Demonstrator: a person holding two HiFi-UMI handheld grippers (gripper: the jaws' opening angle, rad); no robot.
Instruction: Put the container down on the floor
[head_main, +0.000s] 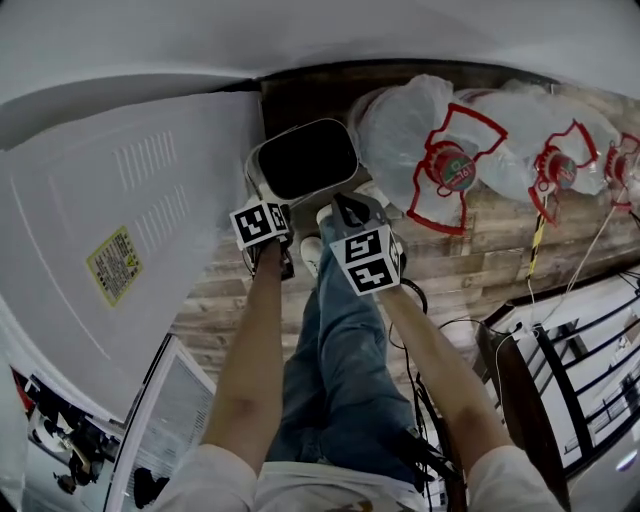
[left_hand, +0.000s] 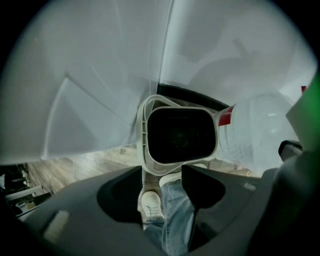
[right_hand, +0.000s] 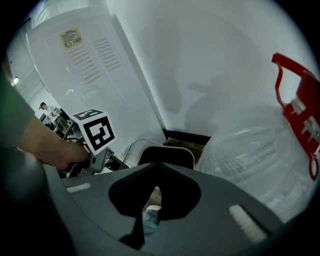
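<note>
The container (head_main: 303, 158) is a white bin with a dark inside, standing mouth-up on the wood floor in the corner by the wall. In the left gripper view the container (left_hand: 180, 135) lies just beyond my left gripper (left_hand: 161, 172), whose jaws stand open, with only a shoe and jeans in the gap. My left gripper (head_main: 264, 205) is at the bin's near left edge. At the bin's near right edge is my right gripper (head_main: 347, 210). In the right gripper view my right gripper (right_hand: 154, 170) is shut, its tips hiding the near rim of the container (right_hand: 167, 152).
A big white appliance (head_main: 120, 230) stands close on the left. Large clear water jugs (head_main: 440, 150) with red handles lie to the bin's right. Cables and a black rack (head_main: 590, 350) are at the lower right. The person's jeans and white shoes (head_main: 311, 252) are right below the grippers.
</note>
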